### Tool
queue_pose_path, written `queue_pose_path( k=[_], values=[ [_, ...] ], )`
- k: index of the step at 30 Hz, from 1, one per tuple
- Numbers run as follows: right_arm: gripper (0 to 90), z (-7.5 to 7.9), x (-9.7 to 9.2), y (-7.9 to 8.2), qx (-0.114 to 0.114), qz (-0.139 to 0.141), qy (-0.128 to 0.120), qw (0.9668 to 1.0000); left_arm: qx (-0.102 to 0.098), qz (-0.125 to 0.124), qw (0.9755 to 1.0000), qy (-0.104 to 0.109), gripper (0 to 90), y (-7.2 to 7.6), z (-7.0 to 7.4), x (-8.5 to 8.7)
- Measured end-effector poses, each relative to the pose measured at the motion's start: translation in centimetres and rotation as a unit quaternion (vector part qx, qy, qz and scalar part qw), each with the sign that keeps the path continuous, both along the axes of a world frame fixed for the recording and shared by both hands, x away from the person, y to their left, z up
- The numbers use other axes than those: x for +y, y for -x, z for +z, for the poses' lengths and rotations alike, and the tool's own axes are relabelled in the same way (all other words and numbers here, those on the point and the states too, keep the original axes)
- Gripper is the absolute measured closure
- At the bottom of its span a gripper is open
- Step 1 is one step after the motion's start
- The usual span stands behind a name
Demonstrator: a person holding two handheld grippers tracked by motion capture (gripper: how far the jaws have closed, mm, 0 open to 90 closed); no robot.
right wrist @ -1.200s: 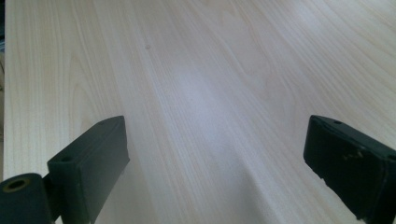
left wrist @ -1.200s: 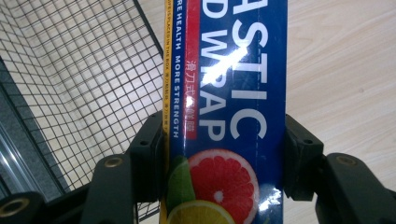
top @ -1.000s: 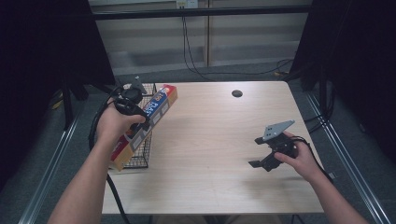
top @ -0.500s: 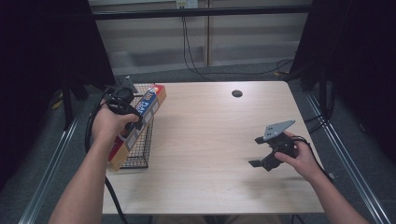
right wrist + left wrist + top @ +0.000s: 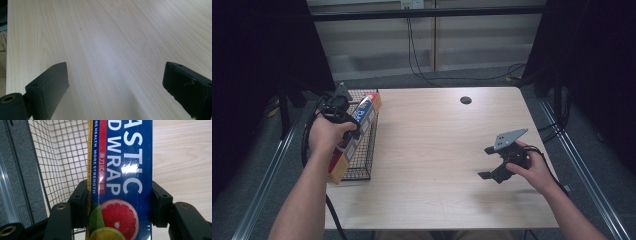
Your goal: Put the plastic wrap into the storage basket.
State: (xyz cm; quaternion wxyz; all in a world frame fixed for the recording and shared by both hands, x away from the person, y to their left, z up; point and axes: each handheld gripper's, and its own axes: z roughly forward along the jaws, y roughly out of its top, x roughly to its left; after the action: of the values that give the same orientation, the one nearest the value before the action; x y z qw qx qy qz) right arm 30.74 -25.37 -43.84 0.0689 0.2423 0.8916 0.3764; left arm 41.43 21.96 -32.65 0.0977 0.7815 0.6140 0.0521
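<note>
Blue cardboard plastic-wrap box with its citrus print, clamped in the left gripper, has swung leftward over the black wire basket at the table's left edge, nearly ready to drop in, while the right gripper rests wide open, empty.

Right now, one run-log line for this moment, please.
left hand-held gripper: shut on plastic wrap box | box: over wire basket | right hand-held gripper: open above table

Bright overhead light on table, dark surroundings, glare on box, sharp focus
</note>
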Motion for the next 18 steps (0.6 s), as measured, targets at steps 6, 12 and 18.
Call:
queue_pose_path(
  k=[6, 12, 18],
  values=[
    [6.0, 0.0, 0.0, 0.0, 0.004, -0.003, -0.003, 1.0000, 0.002, 0.032, 0.9995, 0.008, 44.2, -0.2, -0.6, 0.9],
    [6.0, 0.1, -0.1, -0.1, 0.002, -0.002, -0.006, 1.0000, 0.008, 0.059, 0.9982, 0.012, 44.0, -0.3, -1.3, 1.4],
    [6.0, 0.1, -0.1, 0.0, 0.002, -0.001, -0.005, 1.0000, 0.012, 0.086, 0.9962, 0.009, 44.0, -0.5, -2.0, 1.5]
  ],
)
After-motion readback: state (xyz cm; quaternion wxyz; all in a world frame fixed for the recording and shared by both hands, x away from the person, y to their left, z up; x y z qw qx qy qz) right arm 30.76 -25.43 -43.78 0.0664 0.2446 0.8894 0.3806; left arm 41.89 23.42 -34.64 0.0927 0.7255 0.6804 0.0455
